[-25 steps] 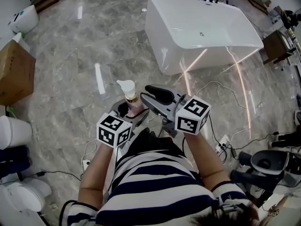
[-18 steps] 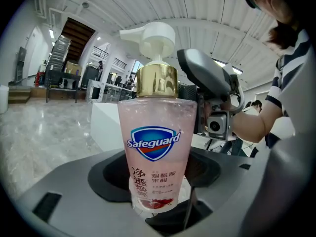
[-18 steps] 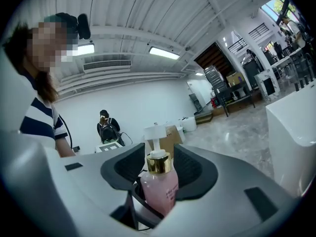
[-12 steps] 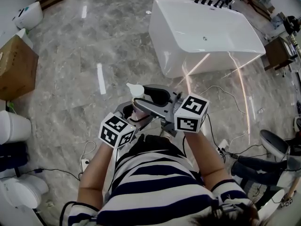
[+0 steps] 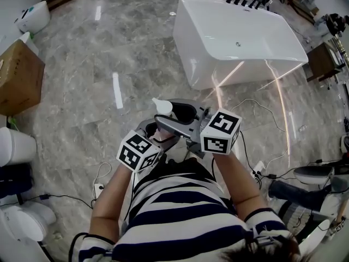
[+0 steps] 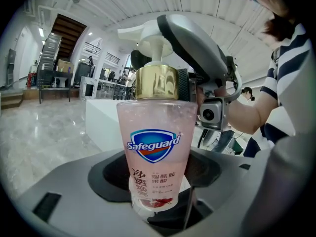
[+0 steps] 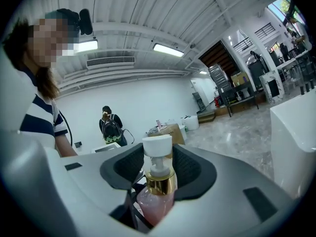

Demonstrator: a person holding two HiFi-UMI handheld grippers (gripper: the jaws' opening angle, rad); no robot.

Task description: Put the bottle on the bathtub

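1. The bottle (image 6: 154,147), clear with pink soap, a gold collar (image 6: 156,82) and a white pump head (image 7: 157,145), stood upright in the air just in front of your chest, not yet on the bathtub.
2. Your left gripper (image 6: 157,181) was clamped on the bottle's lower body, with one jaw on each side.
3. Your right gripper (image 7: 159,169) reached in from the opposite side at the level of the pump. Its jaws had just been opening and stood wide. The pump head and collar were between them, but the pads were not pressing on either.
4. In the head view the two grippers met nose to nose over your striped shirt (image 5: 180,212), with their marker cubes facing up.
5. The white bathtub (image 5: 229,72) stood well apart from the bottle, ahead of you and to the right, on the grey marble floor (image 5: 109,48).
6. A white power strip (image 5: 257,166) lay on the floor by your right arm, and a cardboard box (image 5: 19,75) sat far to the left.
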